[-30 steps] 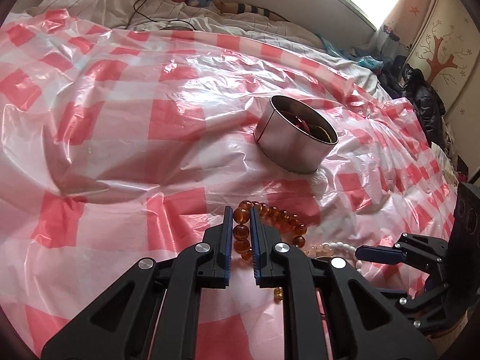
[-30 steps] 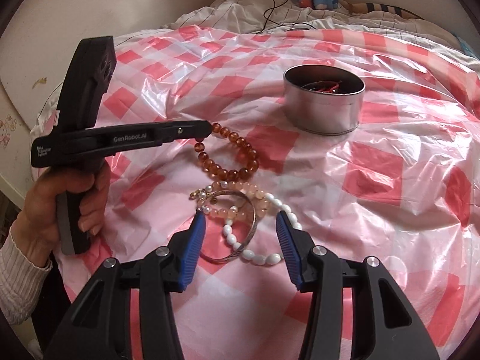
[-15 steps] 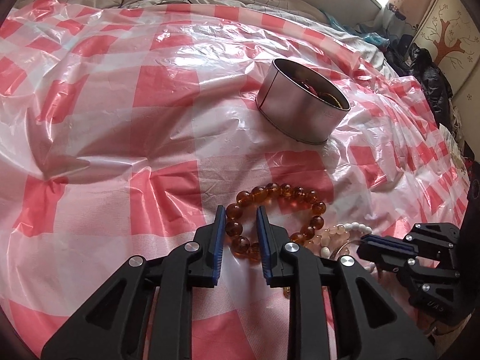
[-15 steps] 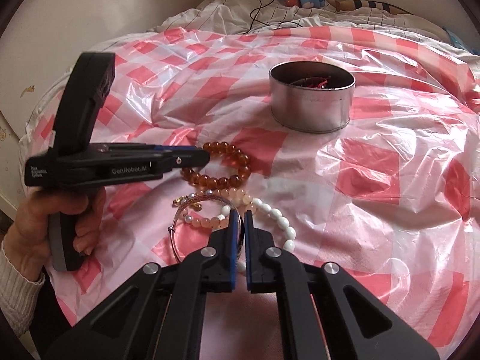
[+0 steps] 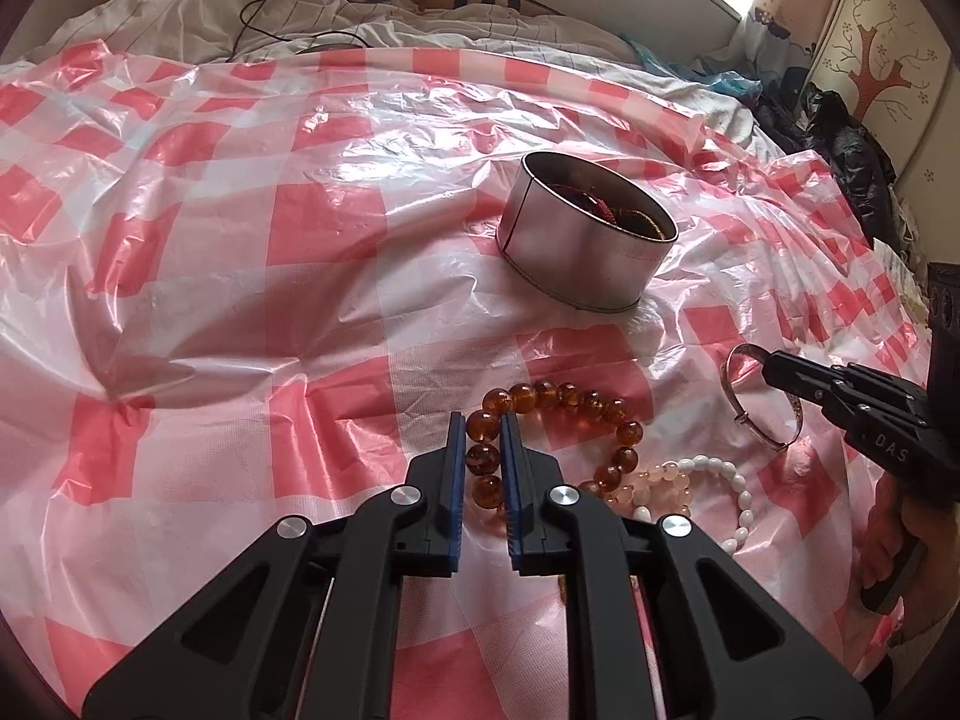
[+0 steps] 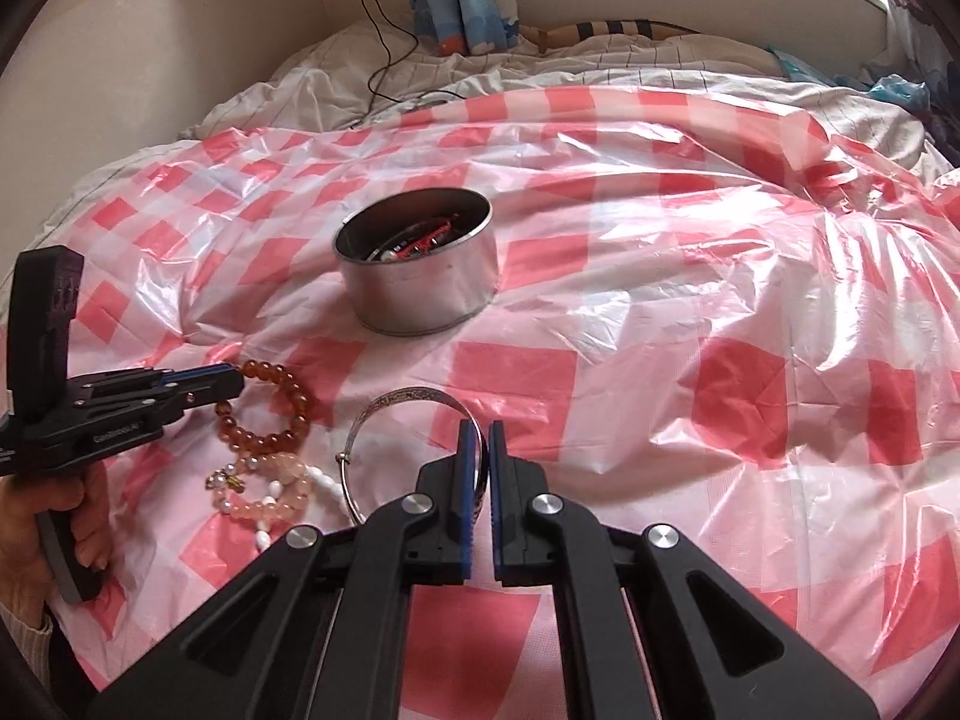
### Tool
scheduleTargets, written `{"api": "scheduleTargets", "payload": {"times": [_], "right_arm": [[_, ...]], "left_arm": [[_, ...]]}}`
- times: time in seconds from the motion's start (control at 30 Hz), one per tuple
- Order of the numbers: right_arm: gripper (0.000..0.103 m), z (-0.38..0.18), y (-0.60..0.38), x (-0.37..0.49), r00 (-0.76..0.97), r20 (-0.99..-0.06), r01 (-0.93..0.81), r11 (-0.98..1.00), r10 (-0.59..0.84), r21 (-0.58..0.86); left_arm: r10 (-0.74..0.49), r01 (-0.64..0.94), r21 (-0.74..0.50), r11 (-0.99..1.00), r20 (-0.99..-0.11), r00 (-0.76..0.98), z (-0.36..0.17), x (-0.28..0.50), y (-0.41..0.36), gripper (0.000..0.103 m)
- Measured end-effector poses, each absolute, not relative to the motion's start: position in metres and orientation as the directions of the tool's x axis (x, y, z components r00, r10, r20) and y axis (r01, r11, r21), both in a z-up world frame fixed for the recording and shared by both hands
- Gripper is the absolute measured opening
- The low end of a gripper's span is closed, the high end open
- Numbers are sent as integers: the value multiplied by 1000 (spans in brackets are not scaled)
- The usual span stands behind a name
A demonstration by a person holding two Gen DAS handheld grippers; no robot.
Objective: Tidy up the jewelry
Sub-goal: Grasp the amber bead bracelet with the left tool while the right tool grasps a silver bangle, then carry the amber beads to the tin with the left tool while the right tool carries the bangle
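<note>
My left gripper (image 5: 482,420) is shut on the amber bead bracelet (image 5: 561,397), which trails on the pink checked plastic sheet (image 5: 240,276); the bracelet also shows in the right wrist view (image 6: 282,402). My right gripper (image 6: 478,427) is shut on the silver bangle (image 6: 384,414) and holds it lifted off the sheet; the bangle also shows in the left wrist view (image 5: 744,414). A round metal tin (image 5: 585,240) with jewelry inside stands beyond, also in the right wrist view (image 6: 420,276). A pale pink bead bracelet (image 6: 264,480) and a white bead bracelet (image 5: 729,498) lie on the sheet.
The sheet covers a rumpled bed. White bedding with a black cable (image 6: 384,18) lies at the back. Dark clothes (image 5: 852,144) are piled at the right by the wall.
My left gripper has closed onto the amber bracelet. My right gripper, shut on the silver bangle, has lifted it away from the bead pile toward the tin side.
</note>
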State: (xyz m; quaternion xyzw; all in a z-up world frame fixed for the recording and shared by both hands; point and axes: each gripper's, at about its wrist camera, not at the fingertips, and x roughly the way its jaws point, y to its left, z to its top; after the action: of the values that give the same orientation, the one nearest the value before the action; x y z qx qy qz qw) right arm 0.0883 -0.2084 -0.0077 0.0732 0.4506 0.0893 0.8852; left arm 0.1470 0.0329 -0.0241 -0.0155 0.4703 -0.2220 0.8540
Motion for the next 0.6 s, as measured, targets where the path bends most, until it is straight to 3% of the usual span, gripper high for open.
{"api": "scheduleTargets", "payload": {"times": [0.17, 0.23, 0.37, 0.4, 0.43, 0.5, 0.6], "right_arm": [[5, -25, -208, 94, 519, -828, -68, 976, 213, 208], [5, -26, -208, 94, 517, -829, -68, 976, 213, 208], [5, -28, -208, 94, 510, -834, -69, 976, 211, 205], [5, -28, -208, 94, 511, -833, -71, 976, 211, 204], [5, -28, -208, 94, 512, -833, -72, 977, 210, 202], [5, -26, -208, 93, 523, -826, -74, 976, 212, 204], [4, -20, -212, 92, 544, -805, -69, 968, 238, 239]], "left_arm": [[-399, 351, -262, 899, -820, 411, -35, 152, 34, 15], [-421, 363, -282, 888, -814, 399, -36, 151, 32, 31], [-404, 405, -235, 883, -821, 403, -37, 145, 18, 42], [-395, 409, -221, 885, -822, 410, -37, 143, 16, 42], [-387, 408, -211, 888, -822, 417, -36, 142, 15, 34], [-379, 405, -204, 892, -824, 421, -36, 143, 17, 10], [-386, 417, -196, 887, -810, 441, -30, 141, 18, 10]]}}
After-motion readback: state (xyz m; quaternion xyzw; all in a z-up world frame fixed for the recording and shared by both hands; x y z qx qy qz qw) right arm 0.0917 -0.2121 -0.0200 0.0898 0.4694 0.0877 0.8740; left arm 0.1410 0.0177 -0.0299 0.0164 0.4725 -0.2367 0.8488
